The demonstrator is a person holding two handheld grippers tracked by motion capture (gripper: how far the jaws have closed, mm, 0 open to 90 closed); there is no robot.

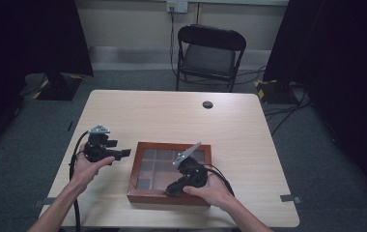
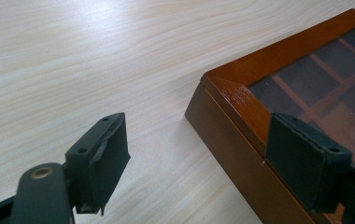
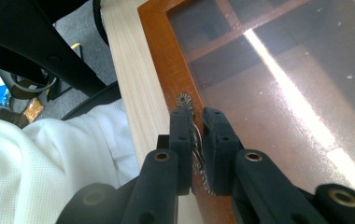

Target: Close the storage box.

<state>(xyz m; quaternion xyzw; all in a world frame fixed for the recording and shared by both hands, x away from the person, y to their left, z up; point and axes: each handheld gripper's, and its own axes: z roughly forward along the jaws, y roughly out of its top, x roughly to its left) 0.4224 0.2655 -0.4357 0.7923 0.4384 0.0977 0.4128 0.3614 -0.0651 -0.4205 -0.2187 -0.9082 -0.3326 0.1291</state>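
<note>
Meanwhile, right hand-held gripper [image 3: 196, 140] clamped on box handle [image 3: 195, 140]; left hand-held gripper [image 2: 196, 158] agape, empty, beside wooden box [image 2: 241, 121].

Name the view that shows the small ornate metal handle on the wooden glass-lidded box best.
The right gripper view: the small ornate metal handle sits close up, pinched between the right gripper. In the high view that gripper covers it; the left gripper view gives just the box's corner.

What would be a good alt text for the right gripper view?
The right tool is shut on the small ornate metal handle at the front rim of a brown wooden box with a glass lid. A white sleeve lies beside the pale wooden table.
</note>
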